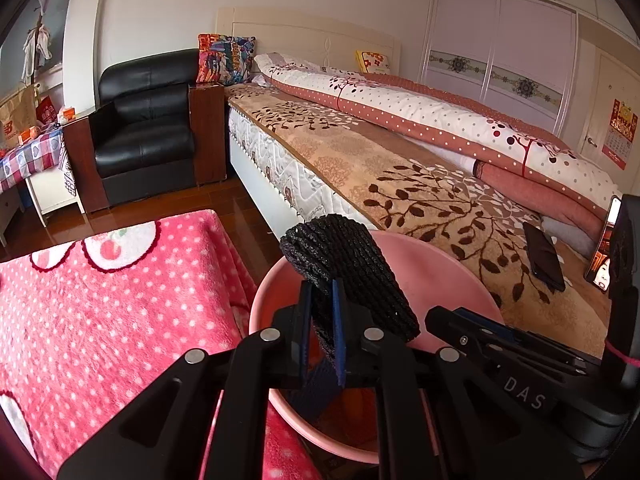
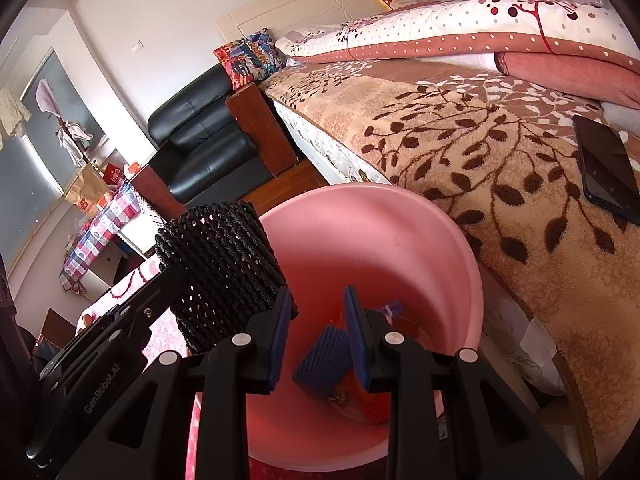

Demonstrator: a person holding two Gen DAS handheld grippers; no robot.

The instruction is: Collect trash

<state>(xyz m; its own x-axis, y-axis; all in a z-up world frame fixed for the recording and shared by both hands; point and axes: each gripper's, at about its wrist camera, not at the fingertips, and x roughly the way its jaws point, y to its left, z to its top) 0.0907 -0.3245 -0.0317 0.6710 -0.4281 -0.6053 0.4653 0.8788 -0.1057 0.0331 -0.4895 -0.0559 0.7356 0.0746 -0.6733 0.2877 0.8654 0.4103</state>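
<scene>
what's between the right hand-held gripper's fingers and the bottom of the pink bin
Nothing blocks it. The right wrist view shows the right hand-held gripper open above the pink bin, with a blue foam piece lying at the bottom.

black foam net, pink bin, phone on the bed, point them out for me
black foam net [image 1: 352, 264], left wrist view, on its mesh above the claw.
pink bin [image 2: 360, 236], right wrist view, on its bare inner wall.
phone [image 2: 606, 168], right wrist view, on its dark screen.
</scene>
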